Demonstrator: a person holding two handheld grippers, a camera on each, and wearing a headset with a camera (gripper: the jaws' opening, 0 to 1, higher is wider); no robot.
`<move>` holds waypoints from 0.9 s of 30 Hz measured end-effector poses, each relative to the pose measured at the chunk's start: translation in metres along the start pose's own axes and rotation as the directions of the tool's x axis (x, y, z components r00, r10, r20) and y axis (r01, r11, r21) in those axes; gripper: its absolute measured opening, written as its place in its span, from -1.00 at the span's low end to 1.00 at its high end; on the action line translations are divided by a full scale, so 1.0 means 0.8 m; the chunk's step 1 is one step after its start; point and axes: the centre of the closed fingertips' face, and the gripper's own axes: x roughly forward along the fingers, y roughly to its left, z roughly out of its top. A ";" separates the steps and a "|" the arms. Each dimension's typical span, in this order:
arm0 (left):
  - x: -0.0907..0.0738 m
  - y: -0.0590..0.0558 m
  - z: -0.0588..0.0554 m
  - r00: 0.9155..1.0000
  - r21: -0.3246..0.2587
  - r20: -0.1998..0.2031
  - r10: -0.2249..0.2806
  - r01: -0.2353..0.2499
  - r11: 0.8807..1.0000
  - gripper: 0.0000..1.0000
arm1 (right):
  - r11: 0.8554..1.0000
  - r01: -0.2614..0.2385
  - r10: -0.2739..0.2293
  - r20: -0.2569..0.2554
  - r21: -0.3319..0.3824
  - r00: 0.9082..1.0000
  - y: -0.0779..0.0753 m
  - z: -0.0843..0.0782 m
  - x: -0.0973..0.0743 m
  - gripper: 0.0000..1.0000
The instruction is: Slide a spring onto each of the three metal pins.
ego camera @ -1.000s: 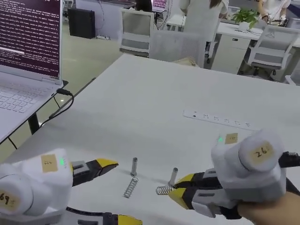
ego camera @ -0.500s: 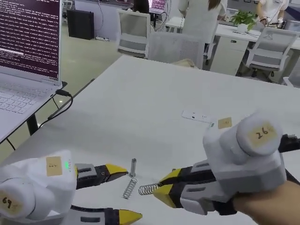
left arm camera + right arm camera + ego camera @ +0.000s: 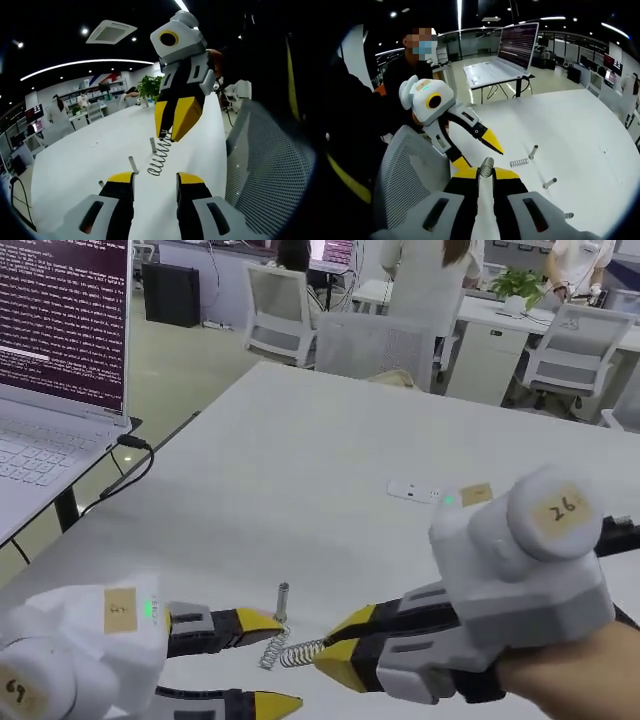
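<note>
One spring, clenched by its end in right tongs, hung just ahead of released left tongs; pin just beyond. Probably light, floppy: hold near end, bore free.

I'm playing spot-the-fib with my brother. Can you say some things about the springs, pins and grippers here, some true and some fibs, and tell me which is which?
1. The right hand-held gripper is shut on a spring. True.
2. The left hand-held gripper is holding a pin. False: its jaws are open with nothing between them.
3. A pin stands upright on the white table. True.
4. The laptop is folded shut. False: it is open, with text on its screen.
5. A second spring lies loose on the table. True.
</note>
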 end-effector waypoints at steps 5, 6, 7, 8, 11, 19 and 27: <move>0.000 -0.001 0.002 1.000 0.018 0.010 -0.004 0.004 1.000 -0.65 | 1.000 -0.008 0.008 -0.007 0.002 1.000 0.002 0.000 0.003 -0.86; 0.001 -0.001 0.002 1.000 0.019 0.010 -0.005 0.004 1.000 -0.67 | 1.000 -0.009 0.009 -0.009 0.003 1.000 0.002 0.000 0.003 -0.86; 0.001 -0.002 0.003 1.000 0.022 0.012 -0.007 0.006 1.000 -0.69 | 1.000 -0.010 0.010 -0.012 0.003 1.000 0.003 0.000 0.003 -0.86; 0.001 -0.002 0.003 1.000 0.027 0.013 -0.007 0.006 1.000 -0.72 | 1.000 -0.011 0.011 -0.013 0.003 1.000 0.003 -0.001 0.003 -0.86; 0.001 -0.003 0.003 1.000 0.048 0.009 -0.011 0.010 0.999 -0.81 | 1.000 -0.013 0.014 -0.019 0.004 1.000 0.003 -0.001 0.003 -0.86; 0.001 -0.004 0.003 1.000 0.059 0.005 -0.013 0.012 0.998 -0.92 | 1.000 -0.017 0.017 -0.028 -0.001 0.999 0.005 -0.001 0.003 -0.86; 0.001 -0.006 0.004 1.000 0.018 0.011 -0.022 0.022 1.000 -0.93 | 0.997 -0.039 0.035 -0.059 -0.061 0.998 0.007 -0.001 0.002 -0.85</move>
